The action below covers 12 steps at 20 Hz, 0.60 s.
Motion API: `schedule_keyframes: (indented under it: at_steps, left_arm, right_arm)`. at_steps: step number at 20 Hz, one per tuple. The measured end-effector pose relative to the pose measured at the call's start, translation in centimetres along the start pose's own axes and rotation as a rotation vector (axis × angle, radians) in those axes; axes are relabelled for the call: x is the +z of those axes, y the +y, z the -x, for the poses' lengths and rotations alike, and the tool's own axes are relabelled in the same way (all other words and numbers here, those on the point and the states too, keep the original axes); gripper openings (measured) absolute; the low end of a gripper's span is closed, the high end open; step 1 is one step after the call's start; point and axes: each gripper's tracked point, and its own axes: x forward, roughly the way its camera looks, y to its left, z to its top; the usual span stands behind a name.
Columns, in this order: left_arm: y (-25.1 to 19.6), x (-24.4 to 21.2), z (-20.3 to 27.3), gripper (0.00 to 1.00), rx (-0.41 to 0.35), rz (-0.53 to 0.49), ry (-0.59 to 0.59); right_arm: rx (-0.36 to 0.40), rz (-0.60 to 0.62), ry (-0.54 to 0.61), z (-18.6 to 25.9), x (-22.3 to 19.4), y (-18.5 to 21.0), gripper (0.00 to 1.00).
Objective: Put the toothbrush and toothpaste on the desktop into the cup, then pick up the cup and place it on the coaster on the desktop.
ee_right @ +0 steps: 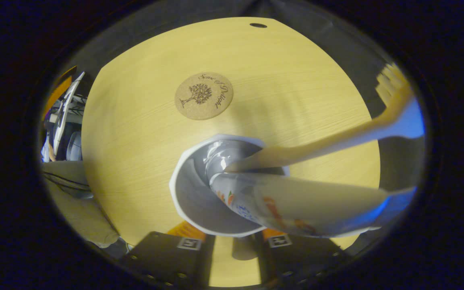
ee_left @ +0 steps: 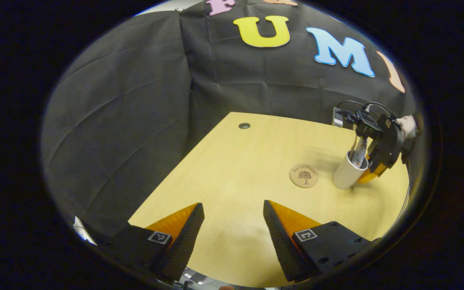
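Right tool (ee_left: 371, 171) clamped on white cylindrical cup (ee_left: 346, 172) with toothbrush (ee_right: 336, 139) and toothpaste tube (ee_right: 296, 203) inside, left tool (ee_left: 232, 225) wide open, empty: keep cup upright, set squarely on round cork coaster (ee_right: 204, 96).

Open desktop, with clutter at one side

The pale wooden desktop (ee_left: 232, 169) lies bare around the round cork coaster (ee_left: 304, 175). Just beside the coaster, the white cup (ee_left: 346, 173) holding a cream toothbrush (ee_right: 336, 139) and white toothpaste tube (ee_right: 296, 201) blocks passage, with the right gripper (ee_left: 379, 159) against it.
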Motion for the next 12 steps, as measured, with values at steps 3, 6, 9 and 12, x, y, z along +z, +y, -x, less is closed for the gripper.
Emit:
schedule_keyframes:
  at_steps: [3,6,9,12]
  left_arm:
    - [-0.3,-0.1,-0.2,0.95,-0.002,-0.006,0.001]
    - [-0.7,0.1,-0.5,0.95,-0.007,-0.020,-0.003]
    - [-0.9,0.3,-0.5,0.95,-0.017,-0.035,-0.010]
    - [-1.2,-0.1,-0.3,0.95,-0.027,-0.044,-0.015]
  right_arm:
    - [-0.014,0.003,-0.004,0.4,-0.7,0.0,0.17]
    - [-0.022,0.012,-0.013,1.0,-1.1,0.1,0.13]
    - [-0.003,-0.002,-0.022,1.3,-1.0,0.7,0.13]
    - [-0.009,-0.009,-0.039,2.0,0.0,0.9,0.13]
